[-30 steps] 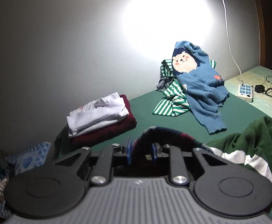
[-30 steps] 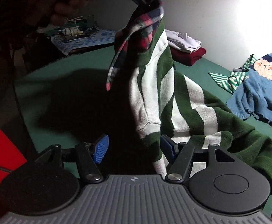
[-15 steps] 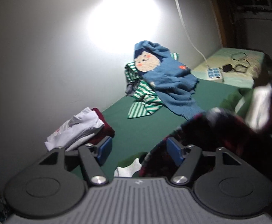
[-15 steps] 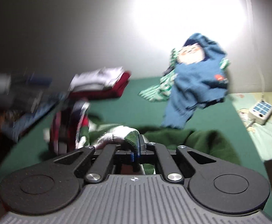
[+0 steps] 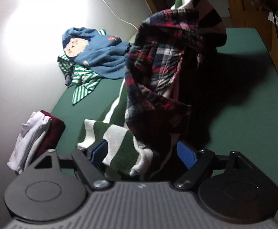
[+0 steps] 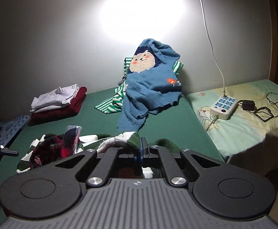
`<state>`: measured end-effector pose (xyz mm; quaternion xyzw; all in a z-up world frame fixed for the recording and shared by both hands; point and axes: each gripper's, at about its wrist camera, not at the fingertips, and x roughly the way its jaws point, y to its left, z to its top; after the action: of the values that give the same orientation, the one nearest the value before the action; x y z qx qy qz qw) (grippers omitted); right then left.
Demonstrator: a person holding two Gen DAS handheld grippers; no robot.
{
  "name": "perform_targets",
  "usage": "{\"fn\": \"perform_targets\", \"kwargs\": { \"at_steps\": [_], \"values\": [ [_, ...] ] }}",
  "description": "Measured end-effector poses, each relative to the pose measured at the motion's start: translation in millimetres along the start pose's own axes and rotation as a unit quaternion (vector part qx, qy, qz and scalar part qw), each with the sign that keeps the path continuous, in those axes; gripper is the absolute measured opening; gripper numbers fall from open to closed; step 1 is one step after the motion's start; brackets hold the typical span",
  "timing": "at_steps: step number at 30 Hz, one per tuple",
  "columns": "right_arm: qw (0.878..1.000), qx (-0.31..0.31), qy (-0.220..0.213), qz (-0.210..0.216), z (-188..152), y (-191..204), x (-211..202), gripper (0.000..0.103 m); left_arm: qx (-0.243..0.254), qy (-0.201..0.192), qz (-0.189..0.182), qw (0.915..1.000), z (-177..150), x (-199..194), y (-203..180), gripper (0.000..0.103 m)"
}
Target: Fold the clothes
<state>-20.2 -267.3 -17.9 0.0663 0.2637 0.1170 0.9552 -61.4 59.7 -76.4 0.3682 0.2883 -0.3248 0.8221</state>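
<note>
A green-and-white striped top (image 5: 118, 139) with a plaid-lined hood (image 5: 158, 61) hangs over the green surface (image 5: 243, 87), held up at the top right of the left wrist view. My left gripper (image 5: 141, 152) is open. The top's lower edge droops between its blue pads (image 5: 98, 150), which do not press on it. My right gripper (image 6: 139, 148) is shut on a green-and-white edge of the striped top (image 6: 127, 139). The plaid hood (image 6: 70, 145) sags to its left.
A blue sweater with a bear face (image 6: 150, 84) lies on a thin-striped green garment (image 6: 110, 105) by the wall. A folded white-and-maroon pile (image 6: 58, 101) sits at the left. A power strip (image 6: 223, 106) and a charger (image 6: 248, 105) rest on the pale sheet at the right.
My left gripper let go of the plaid hood, opened wide, rolled and sank. My right gripper shut on the striped edge and carried it up and sideways.
</note>
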Motion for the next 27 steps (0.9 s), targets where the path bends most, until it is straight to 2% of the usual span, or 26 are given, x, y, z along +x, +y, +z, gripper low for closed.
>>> {"fn": "perform_targets", "kwargs": {
  "at_steps": [4,5,7,8,9,10,12,15,18,20,23,27],
  "values": [
    [1.000,0.005,-0.001,-0.012,-7,-2,-4,0.002,0.005,0.020,-0.046,0.9987,-2,24,7,0.079],
    [1.000,0.006,-0.001,-0.015,-9,-2,-4,0.002,0.004,0.022,-0.056,0.9982,-3,28,7,0.075],
    [1.000,0.011,0.001,-0.020,-12,-3,-3,0.002,0.001,0.033,-0.074,0.9967,-3,34,9,0.059],
    [1.000,0.012,0.002,-0.022,-13,-3,-2,0.002,-0.003,0.039,-0.079,0.9961,-5,37,10,0.042],
    [1.000,0.014,0.003,-0.024,-14,-4,-2,0.002,-0.007,0.045,-0.084,0.9955,-6,39,11,0.032],
    [1.000,0.013,0.006,-0.026,-15,-4,-1,0.002,-0.012,0.048,-0.085,0.9951,-8,40,12,0.031],
    [0.999,0.012,0.011,-0.030,-16,-5,0,0.002,-0.021,0.048,-0.077,0.9957,-13,39,13,0.020],
    [0.999,0.019,0.010,-0.032,-15,-7,1,0.002,-0.038,0.035,-0.053,0.9972,-16,33,11,0.017],
    [0.999,0.014,0.002,-0.030,-10,-3,1,0.002,-0.039,0.010,-0.001,0.9992,-14,19,-1,0.015],
    [1.000,0.006,-0.013,-0.026,-4,1,-2,0.002,-0.075,-0.017,0.031,0.9965,-10,3,1,0.015],
    [0.999,-0.007,-0.049,-0.006,11,9,-12,0.002,-0.146,-0.058,0.077,0.9846,-6,-24,13,0.015],
    [0.996,-0.015,-0.086,0.016,31,18,-25,0.002,-0.227,-0.105,0.141,0.9580,-2,-67,33,0.014]
  ]
}}
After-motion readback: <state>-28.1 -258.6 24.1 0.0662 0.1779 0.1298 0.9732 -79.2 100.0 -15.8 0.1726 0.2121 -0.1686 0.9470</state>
